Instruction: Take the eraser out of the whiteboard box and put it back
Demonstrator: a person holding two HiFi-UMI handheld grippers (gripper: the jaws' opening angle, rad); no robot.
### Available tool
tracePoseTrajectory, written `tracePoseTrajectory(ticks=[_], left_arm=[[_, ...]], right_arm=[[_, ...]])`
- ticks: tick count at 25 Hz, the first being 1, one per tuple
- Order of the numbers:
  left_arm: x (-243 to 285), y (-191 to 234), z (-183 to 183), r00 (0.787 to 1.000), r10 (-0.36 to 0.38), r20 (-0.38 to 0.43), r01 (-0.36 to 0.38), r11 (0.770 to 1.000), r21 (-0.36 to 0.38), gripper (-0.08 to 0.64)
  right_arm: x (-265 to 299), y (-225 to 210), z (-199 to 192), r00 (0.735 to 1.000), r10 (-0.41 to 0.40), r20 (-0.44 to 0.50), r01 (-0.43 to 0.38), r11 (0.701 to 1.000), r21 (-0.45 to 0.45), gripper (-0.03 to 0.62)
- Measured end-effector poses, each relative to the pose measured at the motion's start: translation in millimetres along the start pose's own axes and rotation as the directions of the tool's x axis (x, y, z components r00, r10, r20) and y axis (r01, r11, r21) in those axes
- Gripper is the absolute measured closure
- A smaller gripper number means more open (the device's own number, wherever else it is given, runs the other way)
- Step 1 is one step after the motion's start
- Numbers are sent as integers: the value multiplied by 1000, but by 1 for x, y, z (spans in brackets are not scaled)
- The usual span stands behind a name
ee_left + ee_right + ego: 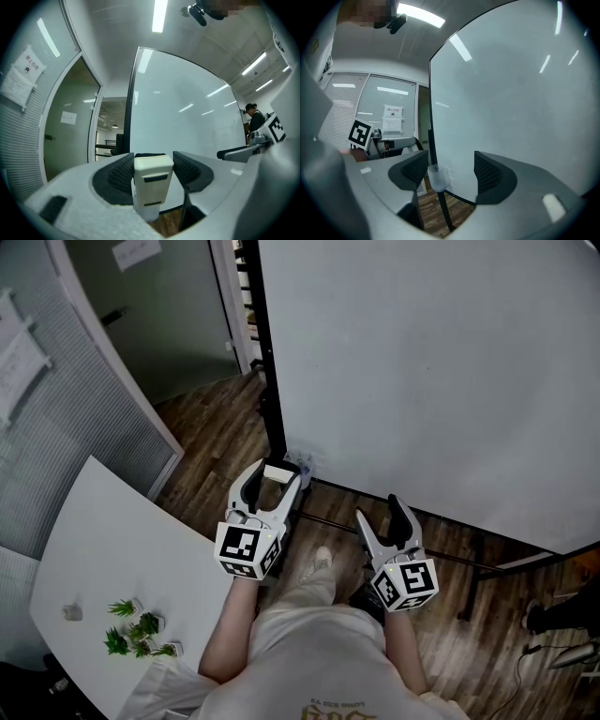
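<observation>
Jaws of the left gripper (150,165) are pinching the cream rectangular plastic eraser (151,183), held upright in the air, out of the small translucent whiteboard box (302,463) at the bottom left corner of the big white whiteboard (422,362). Right gripper (451,171) is spread wide with nothing in it. Paper notices (21,77) on the wall have print, way too small to read.
</observation>
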State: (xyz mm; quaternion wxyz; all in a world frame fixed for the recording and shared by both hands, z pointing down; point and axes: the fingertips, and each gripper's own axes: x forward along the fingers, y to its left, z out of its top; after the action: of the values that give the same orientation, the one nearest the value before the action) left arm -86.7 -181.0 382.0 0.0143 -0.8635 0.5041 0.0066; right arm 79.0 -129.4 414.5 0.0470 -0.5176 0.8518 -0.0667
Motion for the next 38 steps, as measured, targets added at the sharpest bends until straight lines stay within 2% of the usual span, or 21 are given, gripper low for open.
tracePoseTrajectory(ticks=[17, 38], left_arm=[[-29, 2, 14, 1000, -7, 26, 7, 1000, 5, 301], [-27, 7, 7, 1000, -8, 14, 8, 1000, -2, 301]], right_arm=[[-9, 23, 6, 1000, -2, 16, 2, 1000, -18, 291], [-7, 20, 1, 1000, -15, 1, 15, 1000, -16, 295]])
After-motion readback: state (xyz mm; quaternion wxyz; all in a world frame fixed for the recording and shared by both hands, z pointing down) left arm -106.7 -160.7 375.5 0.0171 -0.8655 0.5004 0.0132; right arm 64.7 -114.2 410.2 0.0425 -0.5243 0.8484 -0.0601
